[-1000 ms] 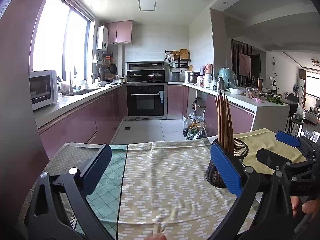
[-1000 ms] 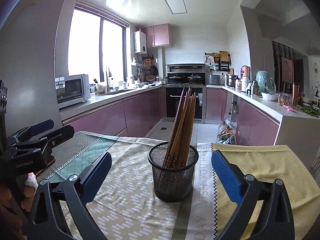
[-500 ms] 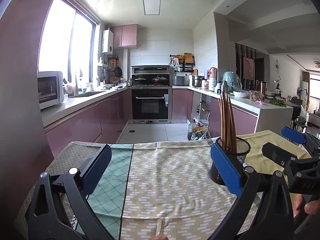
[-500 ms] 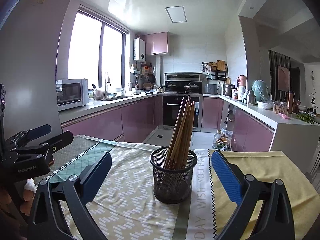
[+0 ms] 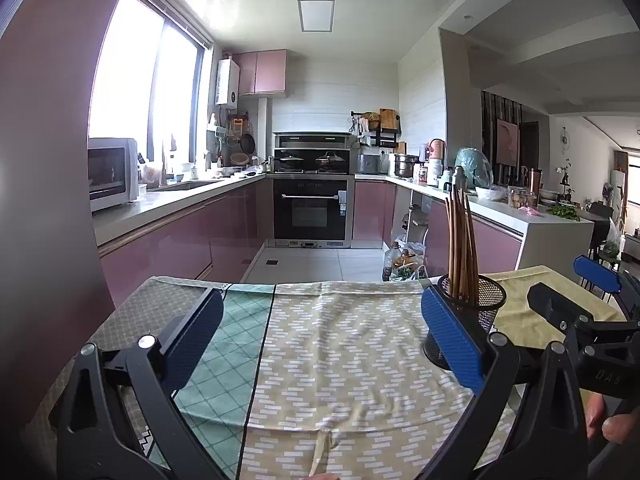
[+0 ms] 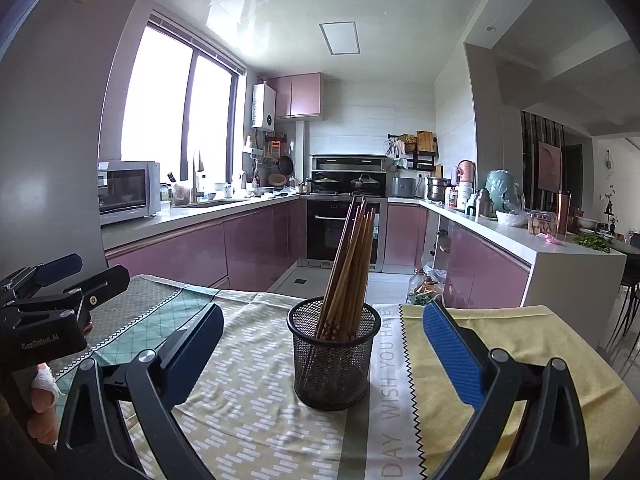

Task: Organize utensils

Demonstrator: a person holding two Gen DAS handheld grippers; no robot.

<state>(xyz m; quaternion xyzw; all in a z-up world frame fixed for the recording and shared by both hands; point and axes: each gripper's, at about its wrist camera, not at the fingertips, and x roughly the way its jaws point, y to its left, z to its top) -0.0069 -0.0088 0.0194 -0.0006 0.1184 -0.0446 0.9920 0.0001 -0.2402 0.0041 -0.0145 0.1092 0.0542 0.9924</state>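
Chopsticks [image 6: 349, 276] stood bundled upright in a black mesh holder [image 6: 331, 354], leaning a little to the right, and that holder sat on the patterned tablecloth [image 6: 248, 396] near the middle of the table. In my right wrist view it was directly ahead, between the two blue pads and beyond their tips, not touched by either. My right gripper [image 6: 320, 344] was spread wide with nothing in it. My left gripper [image 5: 320, 334] was just as wide and empty, hovering over bare cloth with the holder [image 5: 472, 320] off to its right, partly behind the right-hand pad.

I judged the task all but finished: every chopstick I could see was already in the holder, and I found no loose utensil on the cloth in either view. What remained, if anything, was to draw both grippers back, or to fetch pieces lying outside my frames.

As for writing, a white strip in the cloth beside the holder read "DAY WISH YOU HAVE" [image 6: 394, 384], running away from me. The body of the left tool carried a small label that looked like "GenRobot.AI" [image 6: 40, 344], though it was faint.
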